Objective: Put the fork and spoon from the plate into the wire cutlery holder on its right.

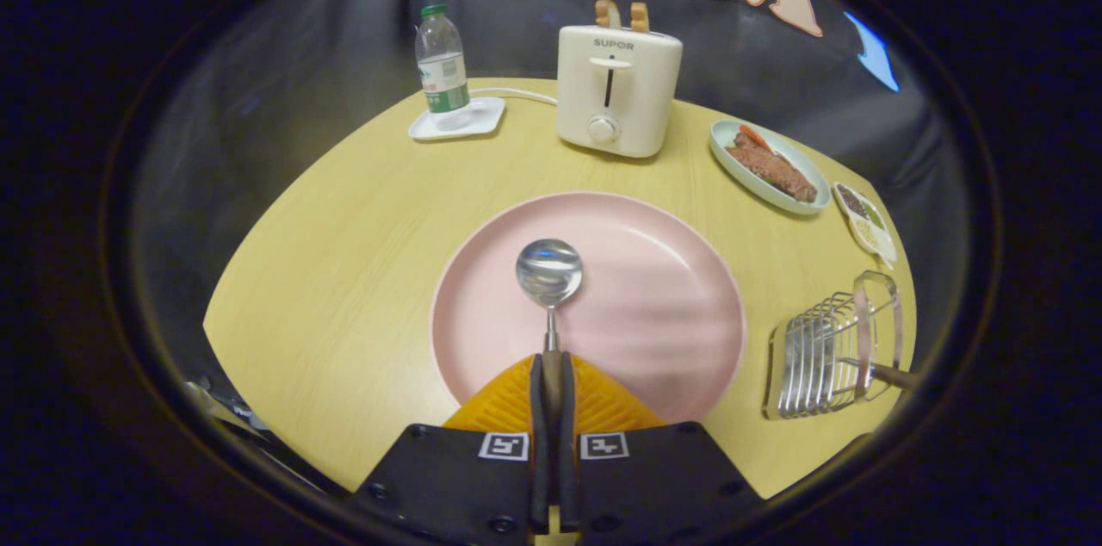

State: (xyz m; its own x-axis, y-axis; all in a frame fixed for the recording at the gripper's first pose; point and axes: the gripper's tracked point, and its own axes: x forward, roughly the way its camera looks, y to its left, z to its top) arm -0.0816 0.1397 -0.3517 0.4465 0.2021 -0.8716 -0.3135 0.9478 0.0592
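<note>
The claw (551,374) was closed tight on the brown handle of the spoon (549,272). Both orange fingers (508,400) pressed on the handle, and the shiny bowl of the spoon stuck out ahead of them, over the middle of the pink plate (689,227). I could not tell if the spoon was lifted or just resting there.

What could have gone wrong? The handle was thin and smooth, so the spoon might have slipped or tipped on the way across. The wire cutlery holder (818,356) sat well off to the right of the plate, and its gaps looked narrow. The spoon might have bumped the wires and pushed the holder along the table (344,270). A brown handle (891,374) already poked out of the holder. It was most likely the fork, and it might have gotten in the way.

From left to right there was one water bottle (442,68) on one small white tray (482,120), one toaster (616,89), one pink plate with one spoon, one dish of food (766,167), one little dish with parts (865,223), and one wire holder.
</note>
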